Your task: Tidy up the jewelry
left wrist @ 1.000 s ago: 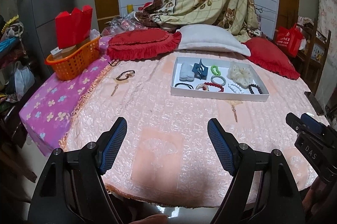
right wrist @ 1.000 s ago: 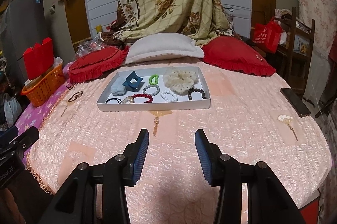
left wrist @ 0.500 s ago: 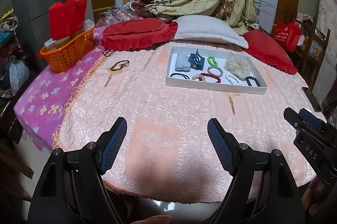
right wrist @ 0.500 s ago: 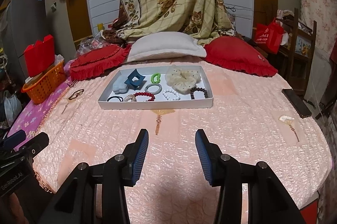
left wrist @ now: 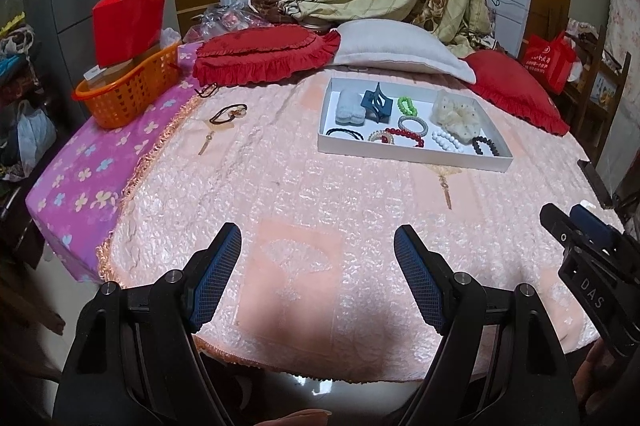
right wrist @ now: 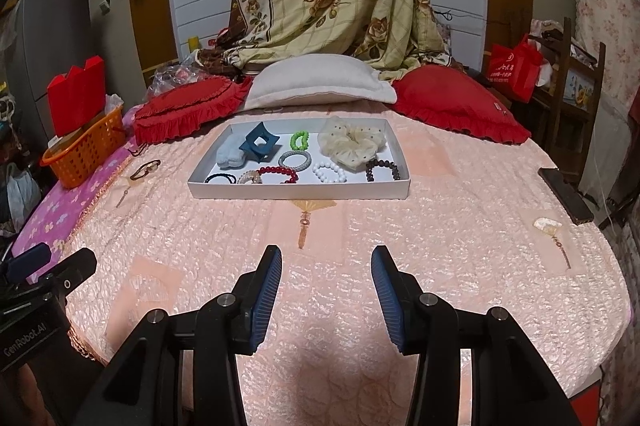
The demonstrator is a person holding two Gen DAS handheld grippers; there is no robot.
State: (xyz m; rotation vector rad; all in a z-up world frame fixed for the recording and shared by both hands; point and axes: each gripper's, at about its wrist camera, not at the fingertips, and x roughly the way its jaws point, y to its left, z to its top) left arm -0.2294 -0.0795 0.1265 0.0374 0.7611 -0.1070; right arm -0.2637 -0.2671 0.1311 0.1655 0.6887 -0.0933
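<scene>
A white tray lies on the pink quilted bed, far ahead of both grippers. It holds a blue claw clip, a green bracelet, a cream scrunchie, a red bead bracelet, a white bead bracelet and other bands. A dark hair tie lies loose on the bed left of the tray. My left gripper is open and empty. My right gripper is open and empty.
An orange basket with red boxes stands at the far left on a purple mattress. Red cushions and a white pillow line the back. A black phone lies at the right edge.
Both cameras have drifted slightly forward and the view has shifted a little. The tray and the hair tie have not moved. Both grippers stay open.
</scene>
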